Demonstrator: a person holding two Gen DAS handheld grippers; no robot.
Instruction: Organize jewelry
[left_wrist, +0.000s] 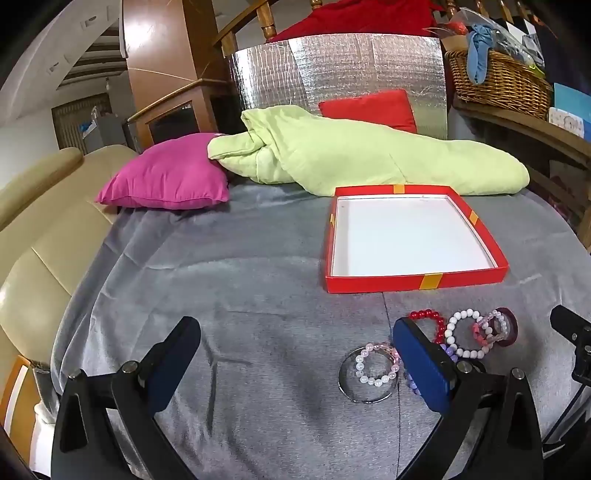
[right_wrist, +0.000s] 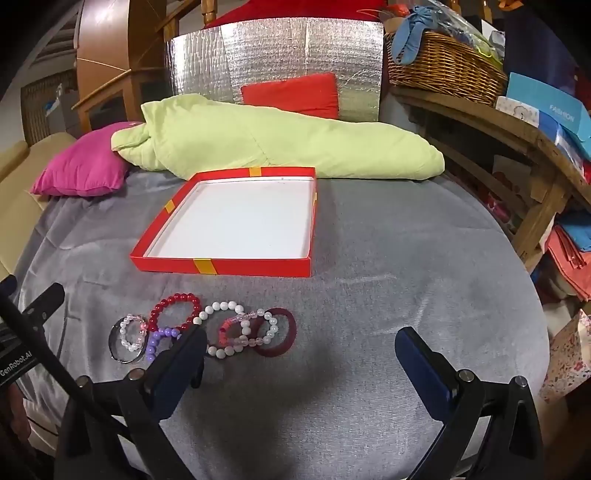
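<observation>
Bracelets lie in a loose cluster on the grey blanket (right_wrist: 369, 258), in the lower left of the right wrist view and the lower right of the left wrist view. We count a red bead bracelet (right_wrist: 176, 309), a white bead bracelet (right_wrist: 221, 328), a dark maroon bangle (right_wrist: 280, 334), a pale pink bead bracelet (right_wrist: 255, 328) overlapping both of those, a metal bangle (right_wrist: 125, 339) with a small pink-and-white bead bracelet (right_wrist: 132, 332) lying inside it, and a purple bead bracelet (right_wrist: 160, 339) partly hidden by a finger. Several of them touch or overlap (the exact order of layering is hard to tell).

Just beyond the cluster sits the red box lid (right_wrist: 221, 267), shallow, with a white interior and yellow ribbon marks on its rim; nothing lies in it.

Our left gripper (left_wrist: 295, 354) hangs above the blanket with its fingers spread wide and nothing between them; its right-hand pad stands in front of the bracelets. Our right gripper (right_wrist: 299, 354) is likewise spread wide and holds nothing, its left-hand pad beside the white beads.

Farther back we see a light green quilt (right_wrist: 277, 144), a magenta pillow (right_wrist: 81, 170) at upper left, a red cushion (right_wrist: 291, 94) against a silver foil panel (right_wrist: 273, 55), and a wicker basket (right_wrist: 443, 70) on a wooden shelf (right_wrist: 498, 122) at upper right.
</observation>
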